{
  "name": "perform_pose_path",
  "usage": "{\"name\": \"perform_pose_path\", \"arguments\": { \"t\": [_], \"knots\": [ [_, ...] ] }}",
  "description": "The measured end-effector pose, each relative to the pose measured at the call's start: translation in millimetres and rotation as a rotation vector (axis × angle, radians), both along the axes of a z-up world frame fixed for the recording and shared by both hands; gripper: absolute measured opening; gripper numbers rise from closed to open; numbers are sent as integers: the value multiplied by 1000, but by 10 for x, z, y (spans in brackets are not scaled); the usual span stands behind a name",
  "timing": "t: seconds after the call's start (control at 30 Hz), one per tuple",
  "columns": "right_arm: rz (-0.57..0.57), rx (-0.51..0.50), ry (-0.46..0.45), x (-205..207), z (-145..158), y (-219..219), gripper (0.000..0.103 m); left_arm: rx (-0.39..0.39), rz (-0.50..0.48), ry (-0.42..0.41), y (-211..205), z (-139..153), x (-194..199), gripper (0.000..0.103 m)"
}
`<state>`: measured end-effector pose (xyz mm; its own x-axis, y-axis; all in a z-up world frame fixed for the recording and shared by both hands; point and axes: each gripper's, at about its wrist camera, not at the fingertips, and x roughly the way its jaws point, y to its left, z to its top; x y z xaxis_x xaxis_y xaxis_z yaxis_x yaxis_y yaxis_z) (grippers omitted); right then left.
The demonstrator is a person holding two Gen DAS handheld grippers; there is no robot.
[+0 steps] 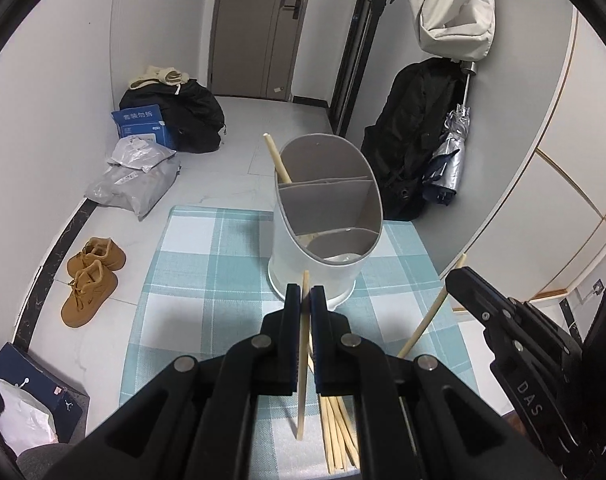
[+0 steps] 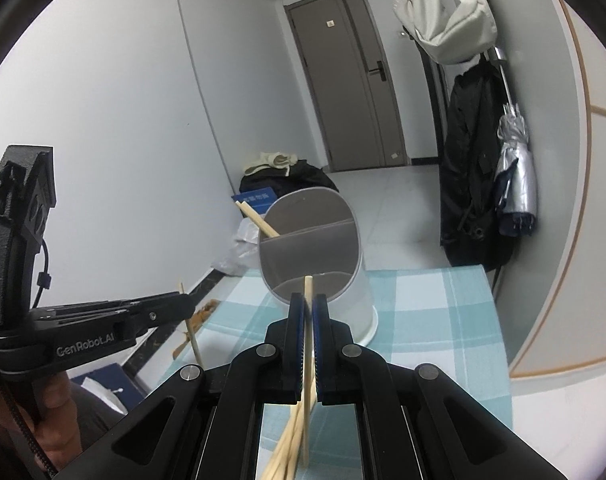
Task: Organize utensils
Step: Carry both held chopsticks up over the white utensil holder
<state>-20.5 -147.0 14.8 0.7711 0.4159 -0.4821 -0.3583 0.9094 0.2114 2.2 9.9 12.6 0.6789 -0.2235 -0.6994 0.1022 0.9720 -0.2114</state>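
Note:
A white utensil holder [image 1: 327, 220] with grey dividers stands on the checked table [image 1: 207, 264]; one wooden chopstick [image 1: 277, 158] leans in its back compartment. My left gripper [image 1: 306, 300] is shut on a chopstick [image 1: 302, 364], held upright just in front of the holder. My right gripper [image 2: 307, 308] is shut on another chopstick [image 2: 307, 344], also just in front of the holder [image 2: 315, 256]. The right gripper shows at the right of the left wrist view [image 1: 457, 276], the left gripper at the left of the right wrist view [image 2: 185, 306]. Several loose chopsticks [image 1: 339, 432] lie on the table below.
On the floor left of the table are brown shoes [image 1: 91, 280], grey parcels [image 1: 137, 176], a blue box [image 1: 141, 124] and a black bag [image 1: 183, 116]. A black coat [image 1: 415, 136] and umbrella [image 1: 451, 152] hang at the right. A door [image 1: 259, 28] is behind.

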Motion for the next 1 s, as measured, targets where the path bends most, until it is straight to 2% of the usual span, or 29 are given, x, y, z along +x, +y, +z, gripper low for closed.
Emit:
{"name": "perform_pose_path", "arguments": {
  "t": [0.33,0.6,0.77,0.87,1.0],
  "knots": [
    [-8,14,-30,-13,151,-89,3,-35,-38,-27,-62,182,-23,2],
    [-19,29,-53,157,377,-158,3,-48,-76,-32,-171,352,69,2],
    [-21,32,-67,302,590,-210,3,-95,-128,-50,-186,632,223,2],
    [-16,38,-84,405,784,-222,3,-137,-145,-50,-162,825,347,2],
    [-7,46,-118,584,1109,-206,3,-155,-158,-84,-153,1088,485,2]
  ]
}}
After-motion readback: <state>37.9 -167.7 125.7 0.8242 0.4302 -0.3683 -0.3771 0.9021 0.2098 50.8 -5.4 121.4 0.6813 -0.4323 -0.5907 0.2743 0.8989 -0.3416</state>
